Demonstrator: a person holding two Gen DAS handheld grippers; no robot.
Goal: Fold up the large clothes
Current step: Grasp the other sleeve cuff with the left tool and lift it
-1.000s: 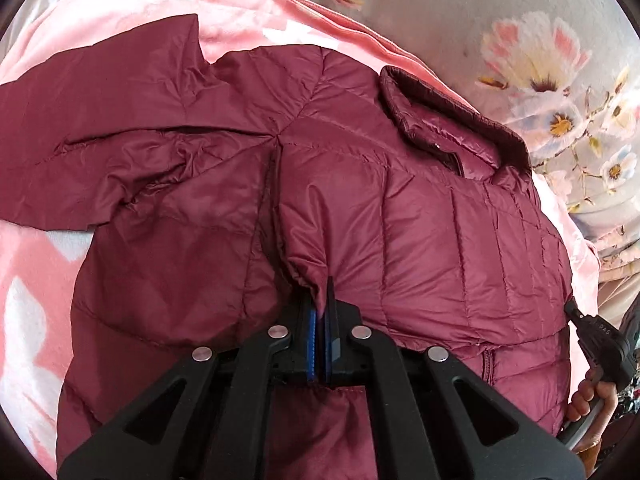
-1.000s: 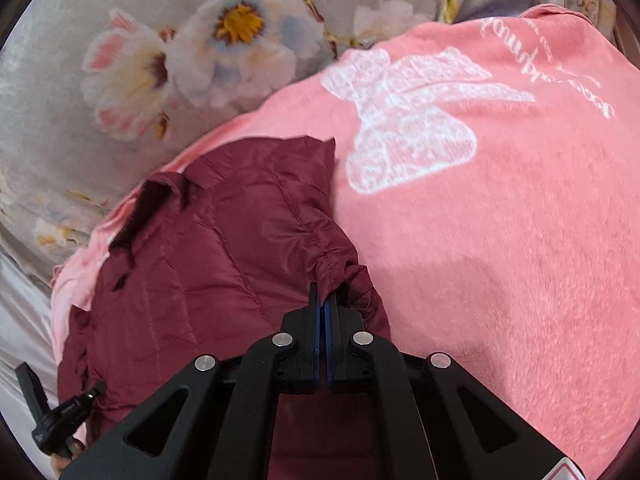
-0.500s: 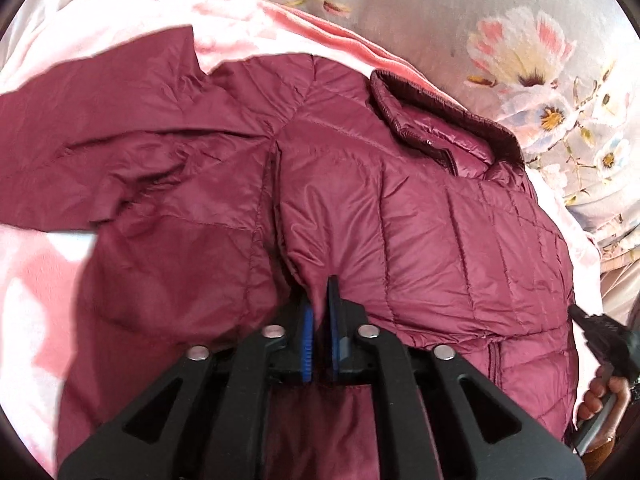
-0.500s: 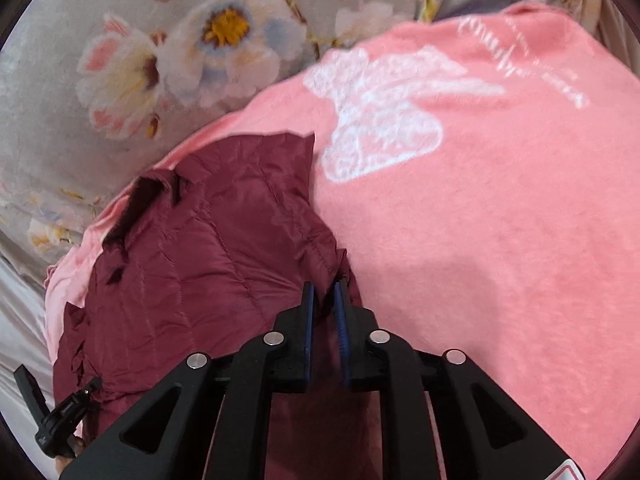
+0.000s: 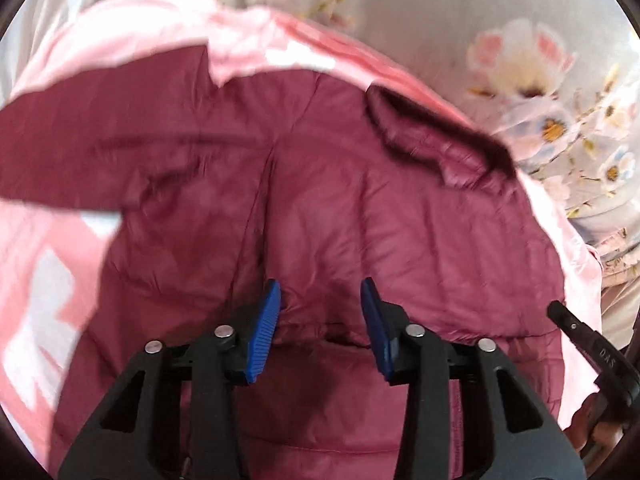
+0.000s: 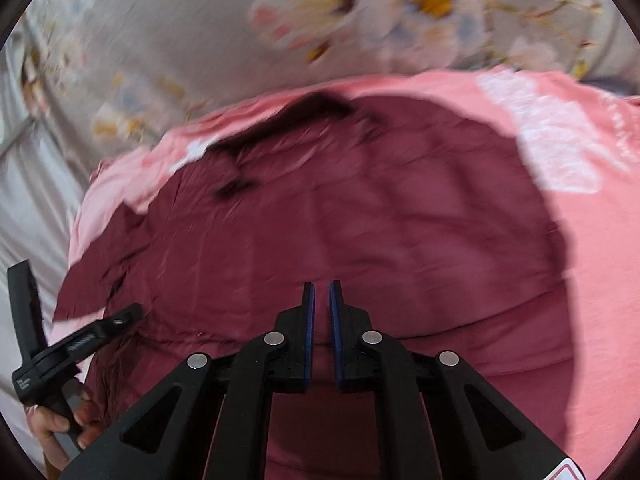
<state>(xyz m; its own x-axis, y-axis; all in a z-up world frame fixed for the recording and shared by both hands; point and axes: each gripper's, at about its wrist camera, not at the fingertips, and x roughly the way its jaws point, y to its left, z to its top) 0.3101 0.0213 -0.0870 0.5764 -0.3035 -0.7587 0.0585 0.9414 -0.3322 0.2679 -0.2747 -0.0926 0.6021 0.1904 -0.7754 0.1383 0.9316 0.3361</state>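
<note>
Maroon quilted puffer jacket point(image 5: 400, 220) lies spread on pink towel w/ white print point(image 6: 560, 152), over floral grey bedsheet point(image 6: 160, 32). Left gripper point(image 5: 320, 312) jaws opening, nothing pinched. Right gripper point(image 6: 322, 308) jaws closing, narrow gap, gripping nothing.

Maroon jacket point(image 5: 360, 208) beneath opening left gripper point(image 5: 320, 312) jaws

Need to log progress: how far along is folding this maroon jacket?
Done: one side of the maroon jacket lies folded over its body on the pink blanket. In hand: nothing; left tongs are opening, right tongs closing, both empty. Left: the spread sleeve and final folds.
</note>
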